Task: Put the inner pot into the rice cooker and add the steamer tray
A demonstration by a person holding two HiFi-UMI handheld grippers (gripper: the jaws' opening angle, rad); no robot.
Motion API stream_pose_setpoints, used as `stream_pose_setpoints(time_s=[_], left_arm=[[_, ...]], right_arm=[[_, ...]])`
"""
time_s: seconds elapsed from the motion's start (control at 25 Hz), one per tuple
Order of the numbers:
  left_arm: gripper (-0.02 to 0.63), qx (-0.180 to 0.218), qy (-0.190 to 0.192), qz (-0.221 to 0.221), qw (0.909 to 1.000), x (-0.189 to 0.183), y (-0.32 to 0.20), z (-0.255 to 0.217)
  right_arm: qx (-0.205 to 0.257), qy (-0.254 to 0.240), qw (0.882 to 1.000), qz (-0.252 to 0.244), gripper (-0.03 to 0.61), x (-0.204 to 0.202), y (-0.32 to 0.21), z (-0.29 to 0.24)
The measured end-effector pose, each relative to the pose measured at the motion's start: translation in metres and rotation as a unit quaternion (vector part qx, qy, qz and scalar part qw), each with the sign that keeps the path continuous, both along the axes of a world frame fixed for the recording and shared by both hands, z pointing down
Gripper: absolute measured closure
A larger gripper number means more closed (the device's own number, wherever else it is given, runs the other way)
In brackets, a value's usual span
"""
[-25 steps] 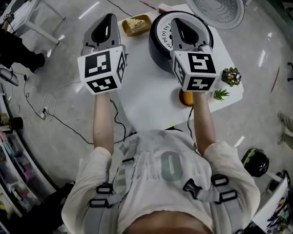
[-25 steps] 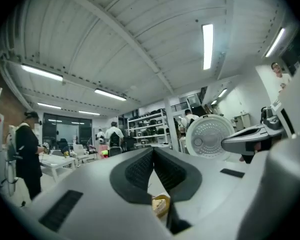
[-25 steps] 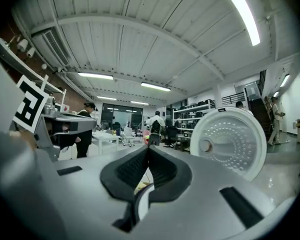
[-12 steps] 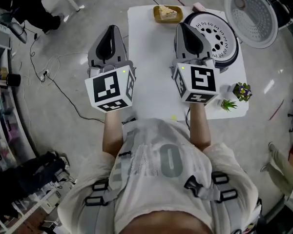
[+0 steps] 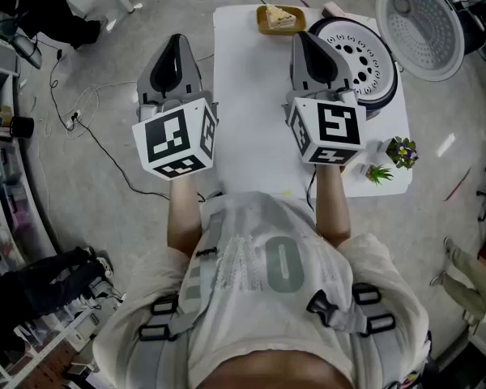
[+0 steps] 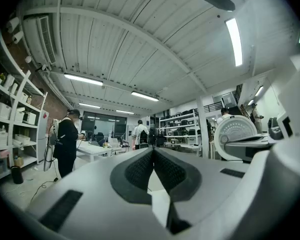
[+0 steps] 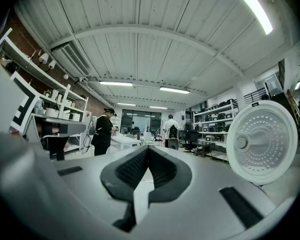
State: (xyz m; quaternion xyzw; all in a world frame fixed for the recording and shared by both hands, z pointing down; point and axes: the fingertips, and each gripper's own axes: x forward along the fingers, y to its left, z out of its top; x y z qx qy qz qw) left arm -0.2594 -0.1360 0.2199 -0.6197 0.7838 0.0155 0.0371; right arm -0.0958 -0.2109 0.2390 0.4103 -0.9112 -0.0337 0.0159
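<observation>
Closed and empty: left claw (image 6: 153,151), right claw (image 7: 148,149); steamer tray (image 5: 359,52) at worktop (image 5: 251,120) far-right corner looks light, stiff, so grab the rim.

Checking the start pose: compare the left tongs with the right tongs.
The left tongs hang over the floor, off the white table's left edge; the right tongs hang over the table, by the rice cooker. The left tongs' cube shows a different marker pattern from the right tongs' cube. Both are shut and empty.

Light: bright ceiling tubes (image 6: 235,41) — glare | Edges: fisheye-bent, dark vignette | Focus: sharp
</observation>
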Motion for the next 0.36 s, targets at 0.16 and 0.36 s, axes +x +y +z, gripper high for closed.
stream_pose_setpoints(time_s=[0.16, 0.36], left_arm=[[0.594, 0.001, 0.002, 0.002, 1.0, 0.0005, -0.0027, -0.0011], [0.594, -0.001, 0.006, 0.005, 1.0, 0.0023, -0.0065, 0.0002]], right_arm=[[0.0, 0.001, 1.0, 0.001, 0.571, 0.0029, -0.0013, -0.0006], [-0.002, 0.004, 1.0, -0.004, 0.571, 0.0023, -0.0024, 0.0009]])
